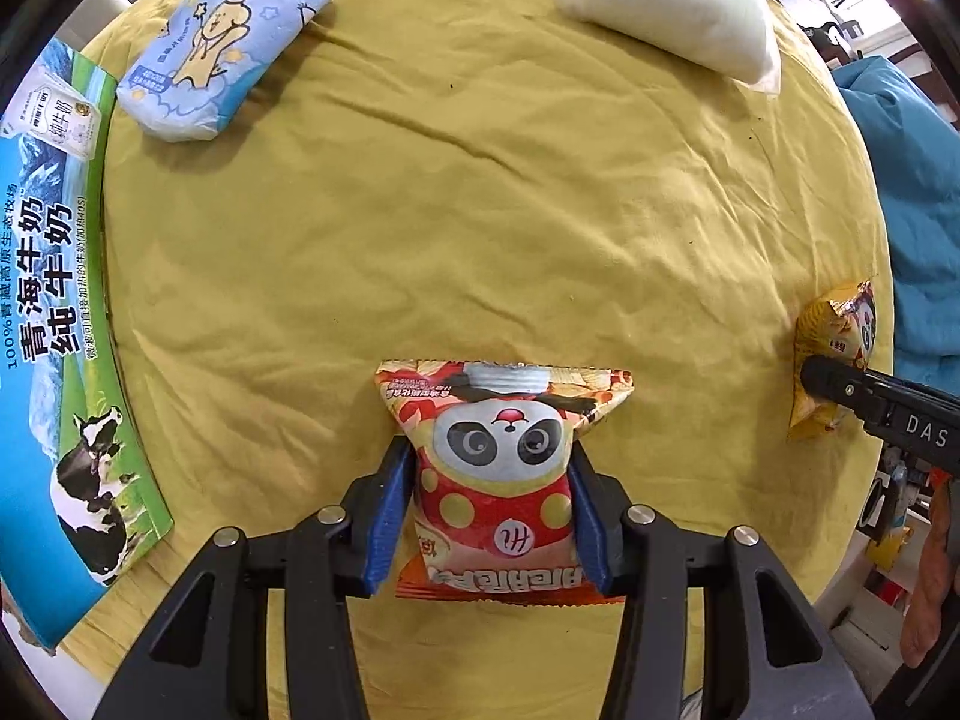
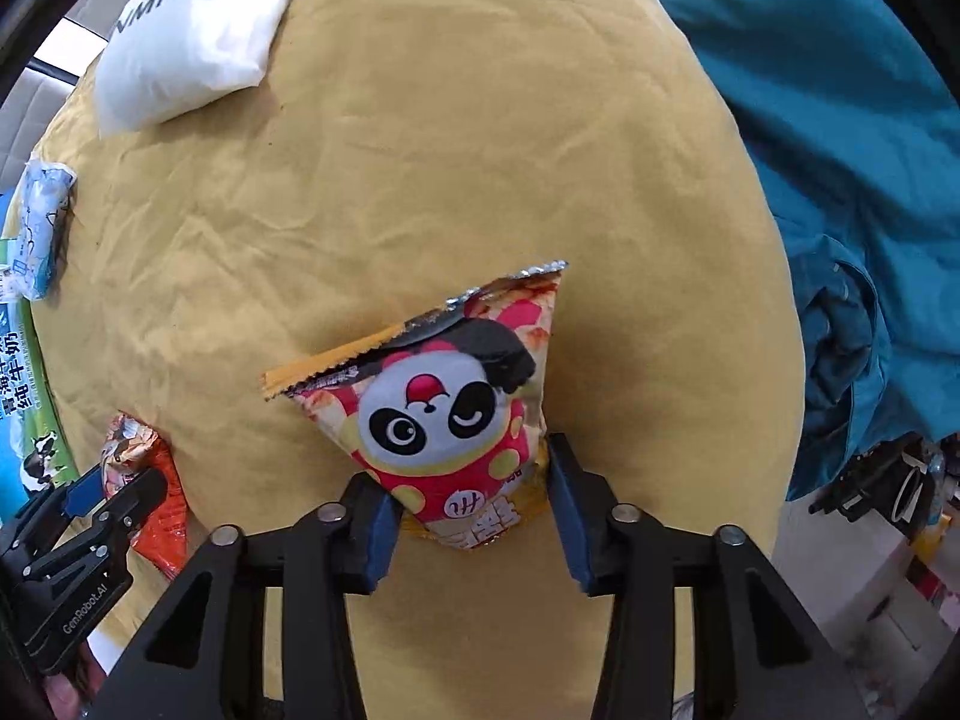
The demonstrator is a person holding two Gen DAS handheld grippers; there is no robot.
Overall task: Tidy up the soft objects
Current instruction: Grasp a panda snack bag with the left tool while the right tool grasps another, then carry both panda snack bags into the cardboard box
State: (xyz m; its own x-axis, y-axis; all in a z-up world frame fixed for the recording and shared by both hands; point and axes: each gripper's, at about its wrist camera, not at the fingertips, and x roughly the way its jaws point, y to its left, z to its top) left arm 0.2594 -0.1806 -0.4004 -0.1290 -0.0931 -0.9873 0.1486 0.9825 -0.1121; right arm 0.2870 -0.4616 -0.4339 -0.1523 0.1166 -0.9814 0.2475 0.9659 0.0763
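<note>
My left gripper point(image 1: 489, 471) is shut on a red panda snack bag point(image 1: 498, 468), its blue pads pressing both sides just above the yellow cloth point(image 1: 480, 210). My right gripper point(image 2: 462, 468) is shut on a yellow panda snack bag point(image 2: 444, 414), held tilted over the cloth point(image 2: 420, 150). In the left wrist view the yellow bag point(image 1: 831, 348) shows at the right edge in the right gripper's black fingers point(image 1: 834, 381). In the right wrist view the red bag point(image 2: 144, 492) shows at lower left in the left gripper.
A blue tissue pack point(image 1: 222, 42) lies at far left, a white pillow pack point(image 1: 672, 6) at far right. A milk carton box point(image 1: 54, 330) borders the cloth's left edge. A teal quilt point(image 2: 840, 180) lies to the right. Clutter sits beyond the table's right edge.
</note>
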